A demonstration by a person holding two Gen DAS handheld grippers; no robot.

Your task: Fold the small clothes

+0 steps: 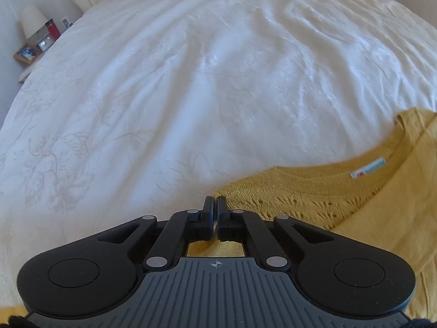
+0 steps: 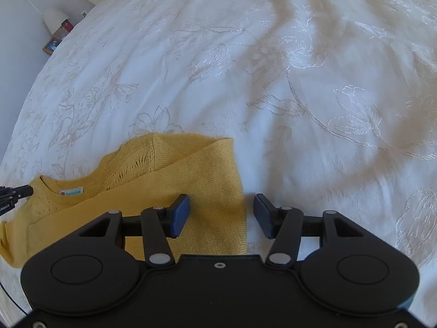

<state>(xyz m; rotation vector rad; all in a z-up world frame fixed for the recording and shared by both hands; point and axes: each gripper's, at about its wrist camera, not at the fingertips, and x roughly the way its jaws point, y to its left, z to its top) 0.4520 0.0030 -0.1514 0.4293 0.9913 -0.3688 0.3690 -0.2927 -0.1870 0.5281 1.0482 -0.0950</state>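
A mustard-yellow knit sweater (image 1: 355, 205) lies on a white bedspread (image 1: 191, 82), neckline and label (image 1: 367, 170) facing up. My left gripper (image 1: 215, 207) is shut at the sweater's left shoulder edge; a bit of fabric seems pinched between the pads. In the right wrist view the sweater (image 2: 164, 180) has its right sleeve folded across the body. My right gripper (image 2: 221, 216) is open, its jaws straddling the sweater's right edge just above the cloth. The left gripper's tip (image 2: 16, 191) shows at the far left by the collar.
The embroidered white bedspread (image 2: 300, 82) stretches ahead and to the right. A bedside table with a lamp (image 1: 32, 22), a red item and picture frames stands off the bed's far left.
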